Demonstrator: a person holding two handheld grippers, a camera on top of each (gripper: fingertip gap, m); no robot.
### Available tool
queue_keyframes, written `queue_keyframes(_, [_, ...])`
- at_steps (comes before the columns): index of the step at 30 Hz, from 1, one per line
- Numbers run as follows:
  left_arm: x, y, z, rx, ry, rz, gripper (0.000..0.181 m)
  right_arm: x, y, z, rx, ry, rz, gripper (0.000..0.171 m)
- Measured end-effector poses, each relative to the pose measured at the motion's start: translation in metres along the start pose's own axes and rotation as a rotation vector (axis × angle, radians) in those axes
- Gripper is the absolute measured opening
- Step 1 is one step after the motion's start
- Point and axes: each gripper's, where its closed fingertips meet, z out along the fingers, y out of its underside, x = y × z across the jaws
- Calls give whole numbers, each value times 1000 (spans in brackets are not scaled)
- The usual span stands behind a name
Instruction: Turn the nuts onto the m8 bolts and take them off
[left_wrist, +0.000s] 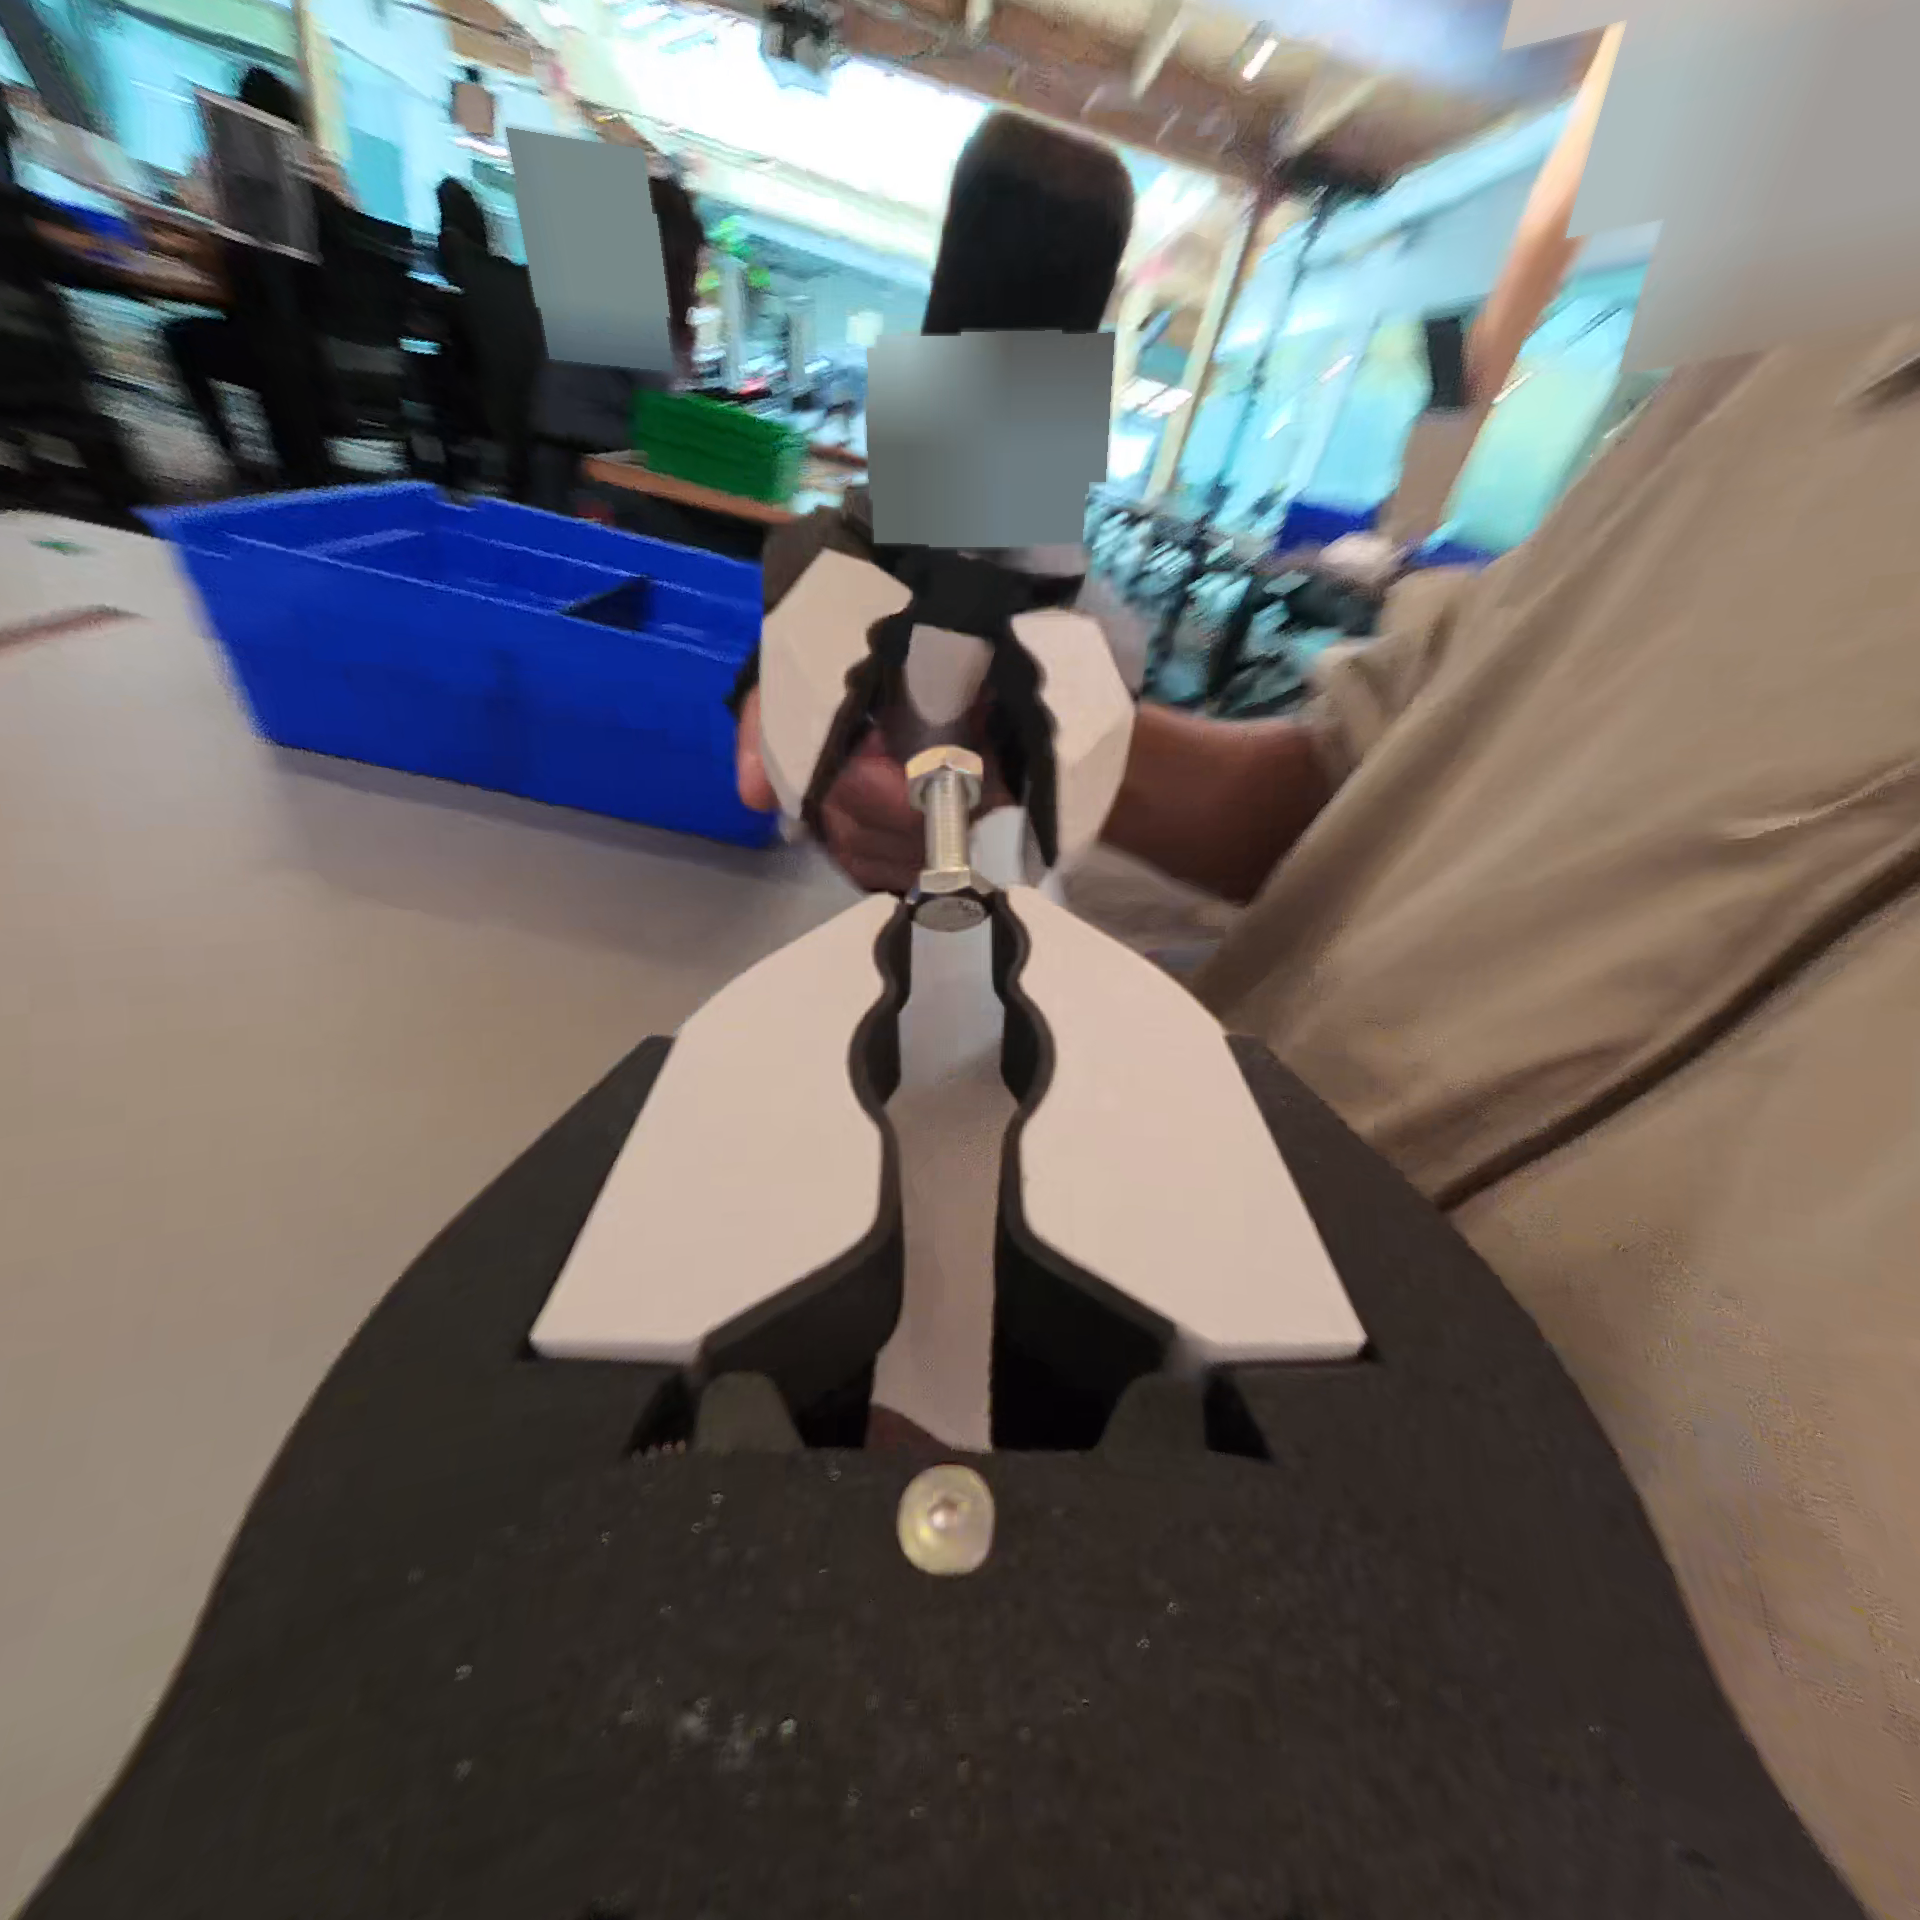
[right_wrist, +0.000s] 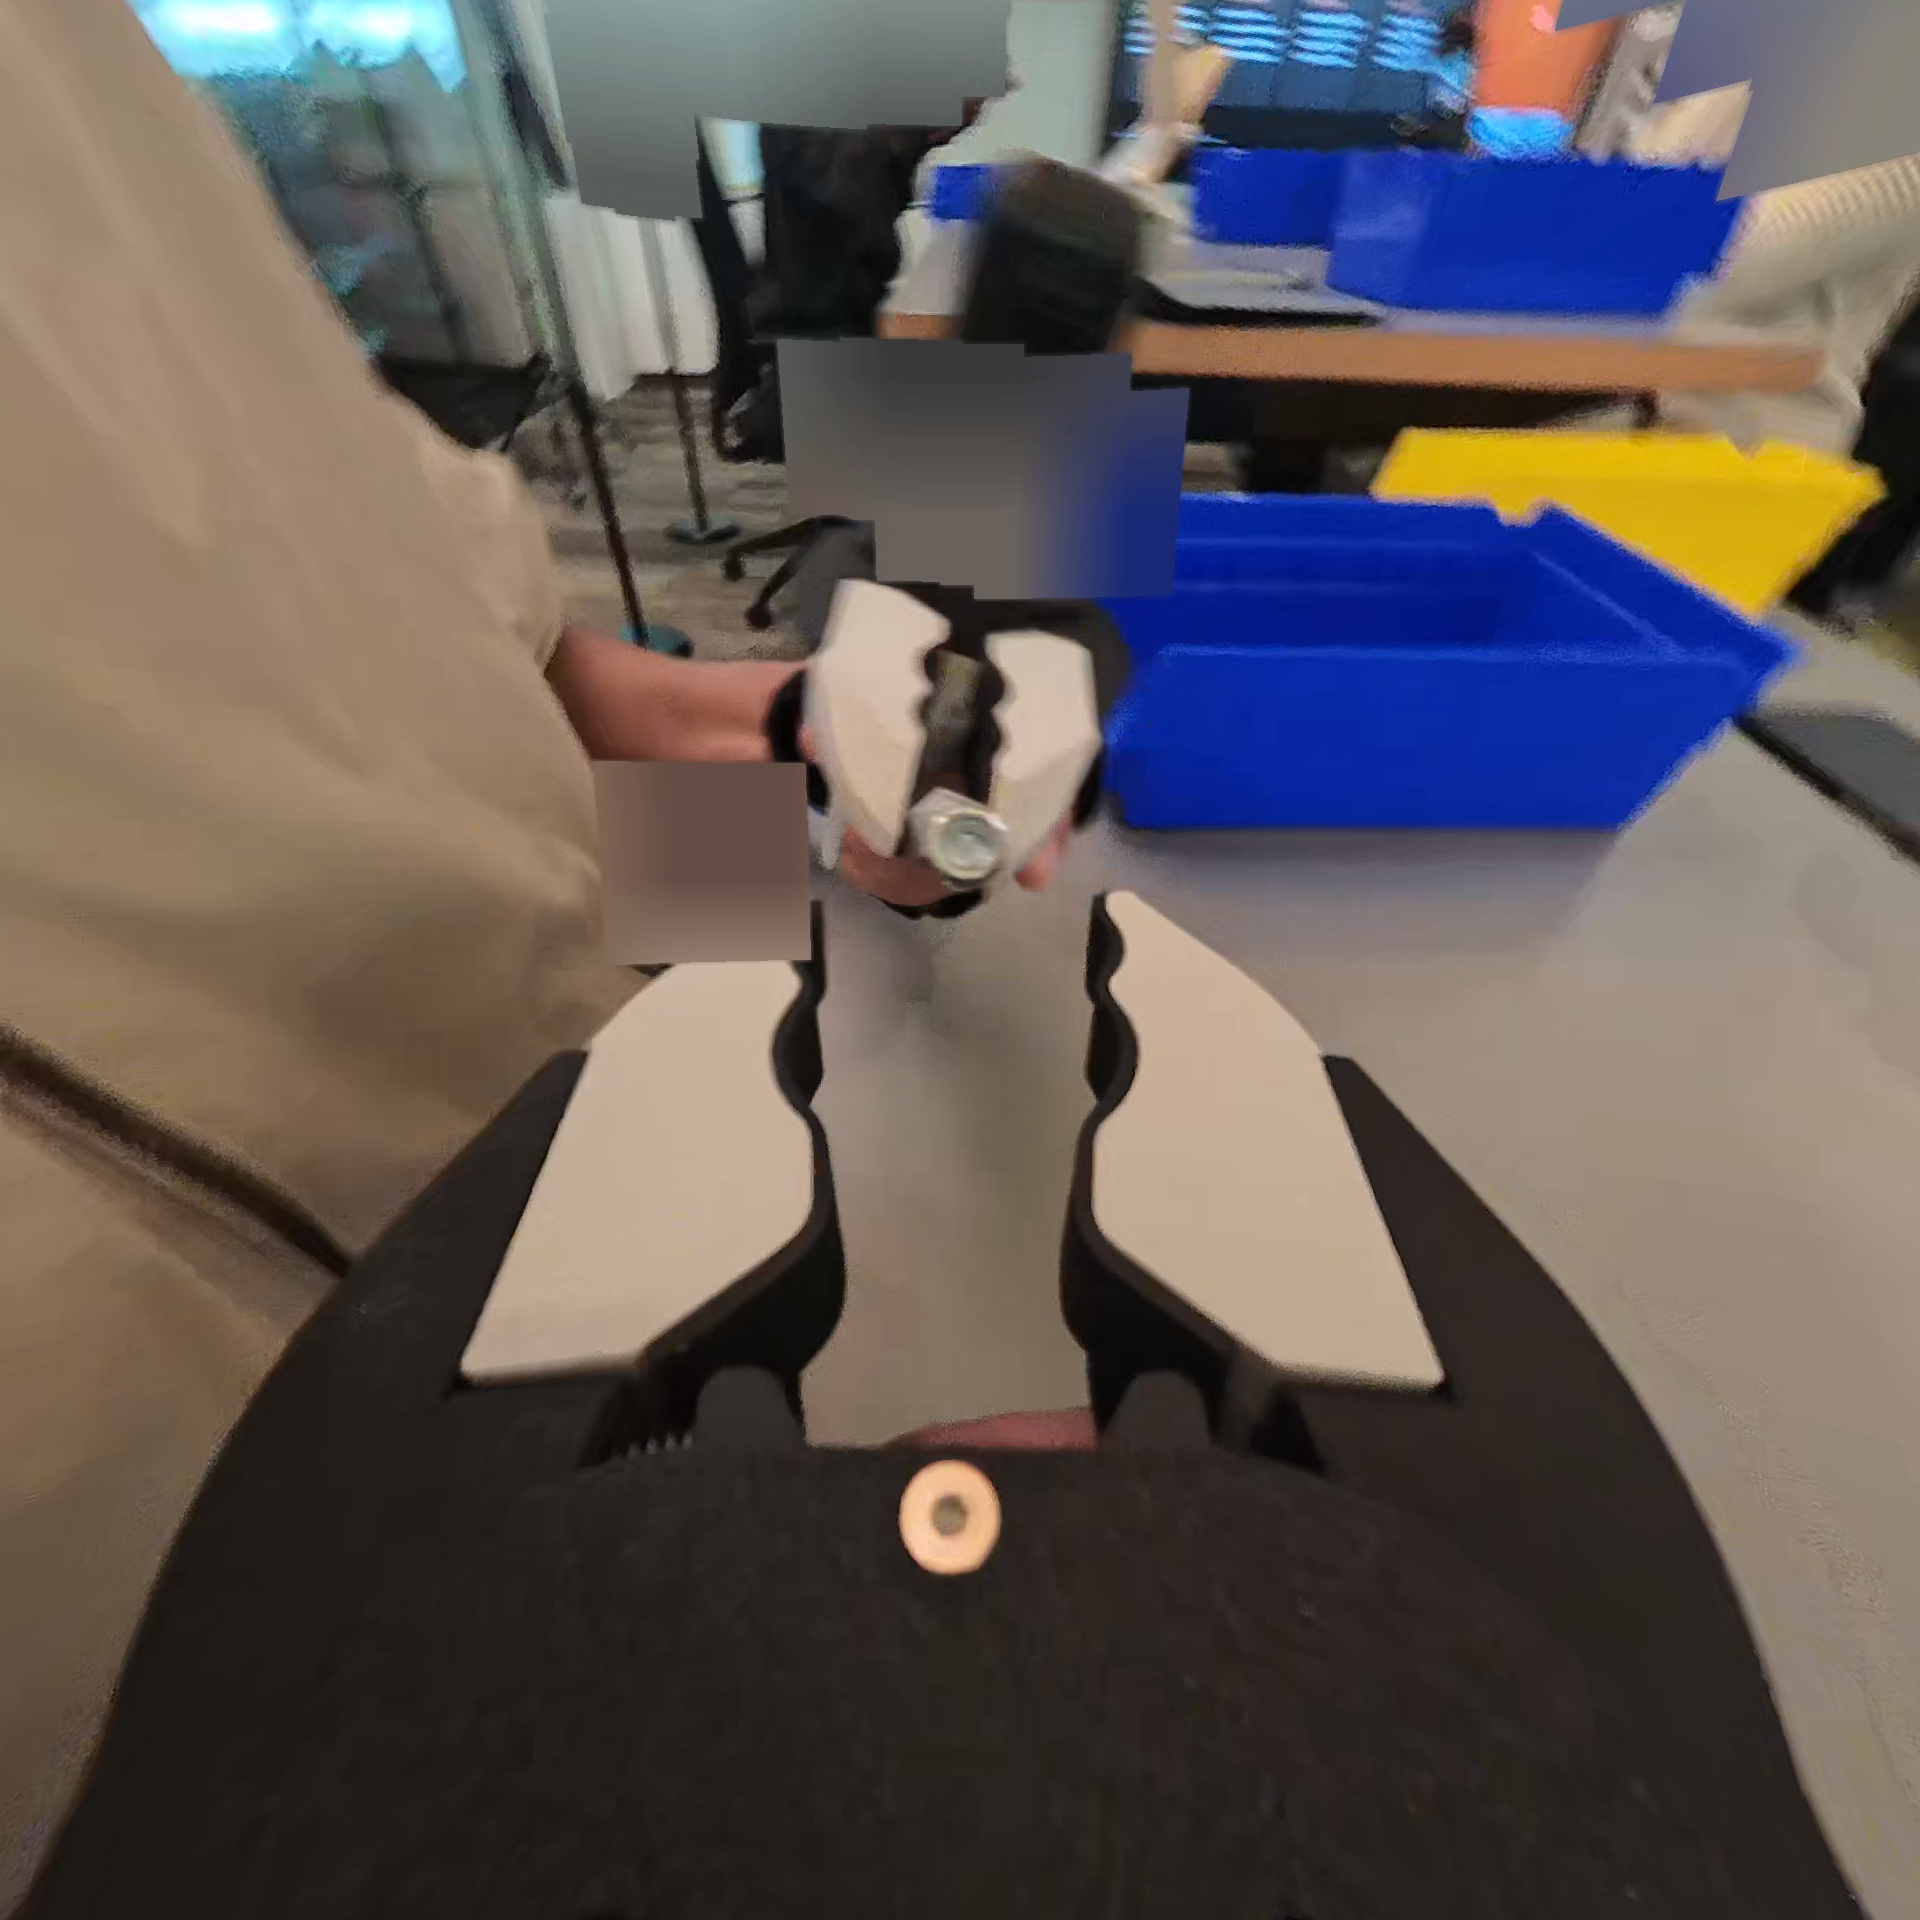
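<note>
Hovering above the grey bench (left_wrist: 260, 1039), beside the blue bin (left_wrist: 468, 665): left gripper (left_wrist: 951, 920) clamping the bolt (left_wrist: 943, 831) by its head, shank pointing straight at the right gripper (right_wrist: 956, 945), gaping empty just short of the nut (left_wrist: 943, 771). Threads blurring; engagement unclear.

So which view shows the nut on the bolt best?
The left wrist view: the bolt lies side-on, head clamped in the left gripper, so the nut shows at the far end of the threads. The right wrist view sees it end-on, slightly blurred; the right gripper is open.
</note>
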Motion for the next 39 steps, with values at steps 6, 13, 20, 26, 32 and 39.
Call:
queue_keyframes(6, [-28, 14, 1, -216, -348, 390, 15, 17, 12, 3, 145, 93, 556, 41])
queue_keyframes(13, [-34, 24, 7, -322, -464, 611, 15, 17, 20, 9, 170, 114, 782, 24])
queue_keyframes(20, [-27, 23, 9, -296, -428, 545, 15, 15, 21, 7, 116, 108, 668, 15])
queue_keyframes(26, [-11, 10, 11, -126, -217, 191, 14, 5, 5, 3, 47, 47, 345, 15])
queue_keyframes(32, [15, -8, 10, 78, 90, -172, 14, -11, -17, -3, -11, -41, -20, 15])
queue_keyframes(39, [39, -16, 8, 177, 396, -444, 14, -29, -32, -7, 27, -86, -463, 15])
